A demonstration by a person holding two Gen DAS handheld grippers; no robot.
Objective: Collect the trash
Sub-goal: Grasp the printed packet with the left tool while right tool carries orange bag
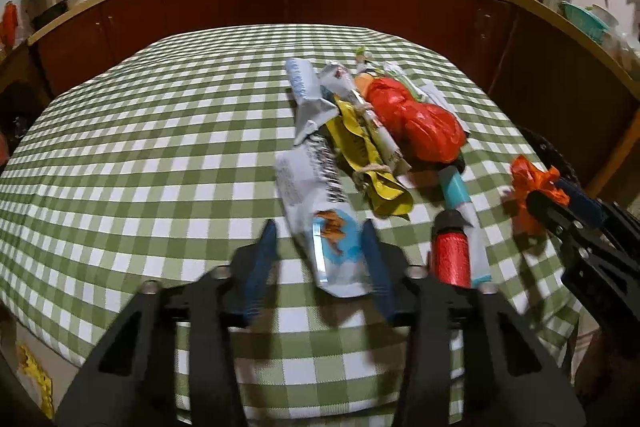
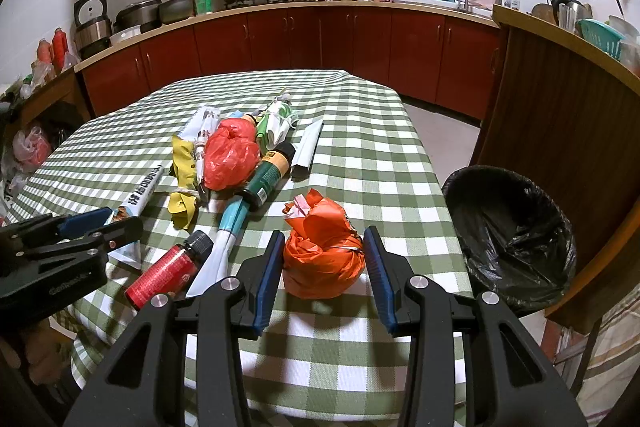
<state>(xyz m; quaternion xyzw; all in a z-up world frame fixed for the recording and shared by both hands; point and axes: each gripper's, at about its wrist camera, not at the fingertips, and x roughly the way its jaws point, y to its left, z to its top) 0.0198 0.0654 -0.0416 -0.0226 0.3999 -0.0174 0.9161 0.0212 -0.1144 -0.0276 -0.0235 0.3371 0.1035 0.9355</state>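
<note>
A white and blue snack wrapper (image 1: 320, 195) lies on the checked tablecloth (image 1: 160, 147). Its near end sits between the fingers of my left gripper (image 1: 320, 231), which is open: the right finger touches the wrapper and cloth shows beside the left finger. My right gripper (image 2: 324, 233) is shut on an orange plastic bag bundle (image 2: 320, 259) resting near the table's right edge. In the pile behind are a red plastic bag (image 2: 232, 155), a yellow wrapper (image 2: 182, 163), a red bottle (image 2: 168, 271), a teal tube (image 2: 234, 219) and a green bottle (image 2: 270, 171).
A bin with a black liner (image 2: 512, 235) stands on the floor to the right of the table, next to a wooden counter side (image 2: 560, 115). A white carton (image 2: 308, 147) lies behind the pile. Red kitchen cabinets (image 2: 320, 39) run along the back.
</note>
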